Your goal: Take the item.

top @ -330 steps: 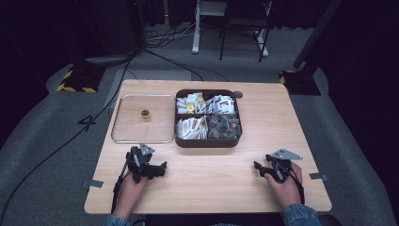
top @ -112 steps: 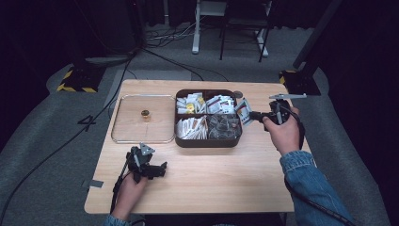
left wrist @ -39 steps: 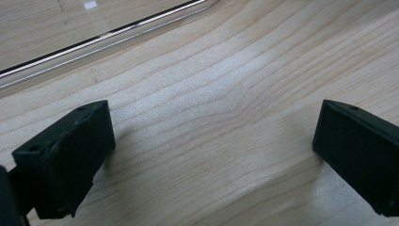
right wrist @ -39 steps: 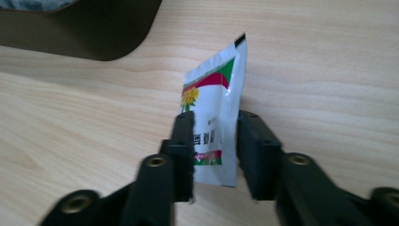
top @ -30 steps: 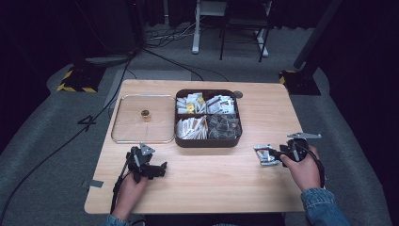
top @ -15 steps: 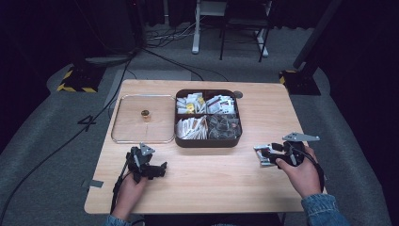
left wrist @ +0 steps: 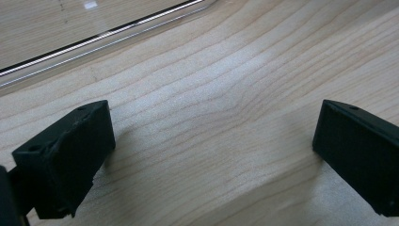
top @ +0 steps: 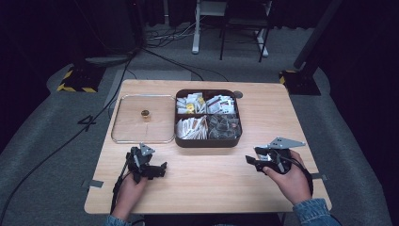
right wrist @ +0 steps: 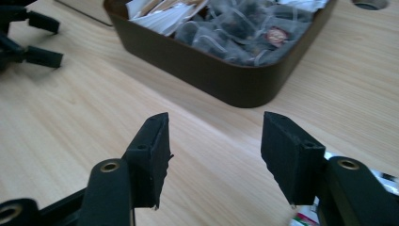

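Both grippers sit on the near side of the worktop (top: 207, 188), jaws apart, nothing between them. Left gripper (top: 157, 170) is below the glass tray (top: 123, 136); right gripper (top: 251, 162) hovers over a small packet (right wrist: 306, 219), near the brown box (top: 207, 141).

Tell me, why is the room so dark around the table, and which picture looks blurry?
In the high view the wooden table is lit while the floor and room behind sink into near black. In the left gripper view the wood grain is sharp, and a bright glint runs along the clear lid's edge. In the right gripper view the brown box and its packets look soft and out of focus.
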The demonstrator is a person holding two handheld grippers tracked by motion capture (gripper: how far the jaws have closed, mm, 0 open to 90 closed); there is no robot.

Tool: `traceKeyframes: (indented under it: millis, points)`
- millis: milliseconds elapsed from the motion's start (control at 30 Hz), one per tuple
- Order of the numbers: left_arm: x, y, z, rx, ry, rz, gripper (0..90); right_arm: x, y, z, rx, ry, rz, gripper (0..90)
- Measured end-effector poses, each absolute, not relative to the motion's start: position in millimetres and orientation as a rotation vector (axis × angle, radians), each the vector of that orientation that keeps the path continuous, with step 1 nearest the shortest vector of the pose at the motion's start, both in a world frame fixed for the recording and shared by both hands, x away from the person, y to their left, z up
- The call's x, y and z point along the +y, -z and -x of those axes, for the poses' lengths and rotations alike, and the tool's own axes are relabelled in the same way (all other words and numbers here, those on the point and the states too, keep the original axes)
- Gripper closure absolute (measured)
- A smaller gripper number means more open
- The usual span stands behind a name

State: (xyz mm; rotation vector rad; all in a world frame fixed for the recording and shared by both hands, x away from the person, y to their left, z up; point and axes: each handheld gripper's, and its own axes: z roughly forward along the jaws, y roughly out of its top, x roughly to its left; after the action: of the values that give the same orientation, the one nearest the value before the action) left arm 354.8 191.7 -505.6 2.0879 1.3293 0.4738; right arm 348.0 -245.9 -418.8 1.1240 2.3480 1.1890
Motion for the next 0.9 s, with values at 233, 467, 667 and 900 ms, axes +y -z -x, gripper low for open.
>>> traceKeyframes:
  millis: [233,467,667,900]
  points:
    - [191.6,505.6,-354.8,1.329,-0.474,-2.087,0.0,-226.1,439.3,-338.6,2.459,-1.161,-1.052,43.2]
    - [191.6,505.6,-354.8,1.329,-0.474,-2.088,0.0,-217.6,454.0,-334.3,2.498,-1.148,-1.027,43.2]
    - [191.6,505.6,-354.8,1.329,-0.474,-2.087,0.0,-207.6,469.7,-329.7,2.528,-1.117,-0.979,41.3]
    - [191.6,505.6,-354.8,1.33,-0.474,-2.088,0.0,-193.5,483.3,-322.3,2.548,-1.101,-0.86,39.5]
